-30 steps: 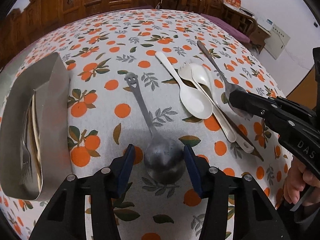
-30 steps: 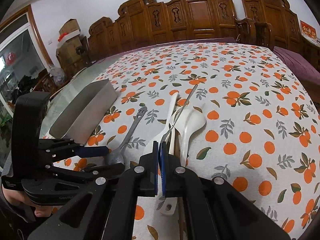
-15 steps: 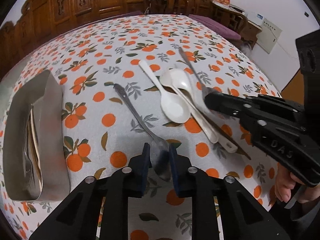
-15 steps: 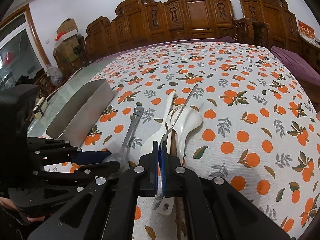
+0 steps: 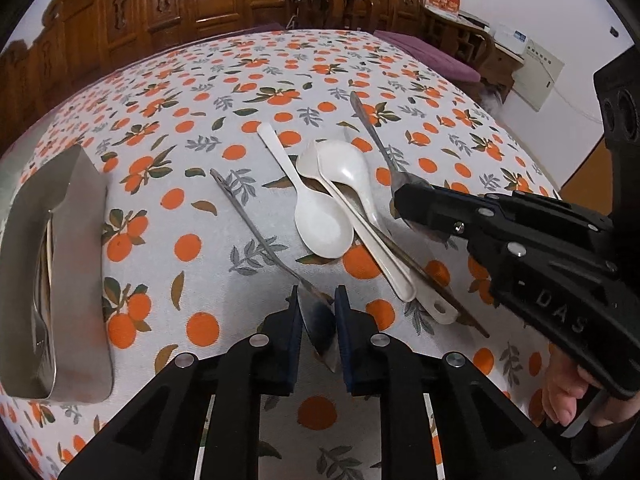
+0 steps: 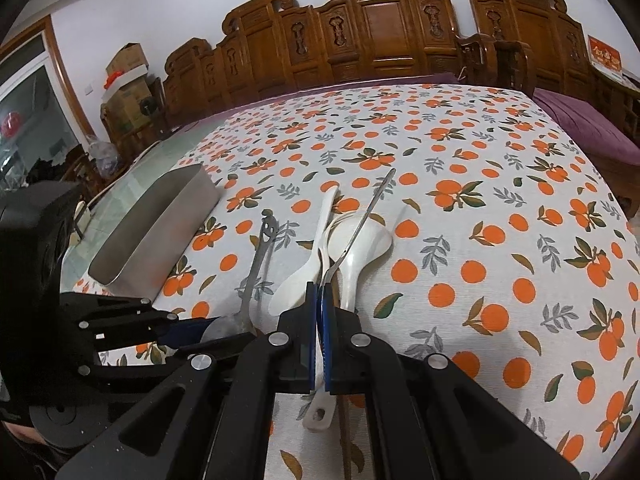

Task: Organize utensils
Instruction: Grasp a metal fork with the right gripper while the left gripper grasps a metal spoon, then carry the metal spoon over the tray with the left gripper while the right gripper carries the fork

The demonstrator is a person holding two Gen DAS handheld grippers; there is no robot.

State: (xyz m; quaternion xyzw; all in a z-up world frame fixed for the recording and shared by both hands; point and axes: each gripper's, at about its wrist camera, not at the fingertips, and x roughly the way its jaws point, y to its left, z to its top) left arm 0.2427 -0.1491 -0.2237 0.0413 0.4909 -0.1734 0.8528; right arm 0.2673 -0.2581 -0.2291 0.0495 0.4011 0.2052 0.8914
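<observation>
My left gripper is shut on the bowl of a metal spoon with a smiley-face handle, lifted and tilted above the cloth; the spoon also shows in the right wrist view. My right gripper is shut on the bowl of a second metal spoon, whose long handle points away; it shows in the left wrist view too. White plastic spoons and a white ladle lie between them, over a brown chopstick. A steel tray at left holds cutlery.
The table wears an orange-print cloth. Carved wooden chairs stand along the far edge. The steel tray sits near the table's left edge. A person's hand holds the right gripper.
My left gripper closed on the smiley spoon's bowl and raised it, tilting the spoon. My right gripper stayed shut on its spoon and lifted slightly.
</observation>
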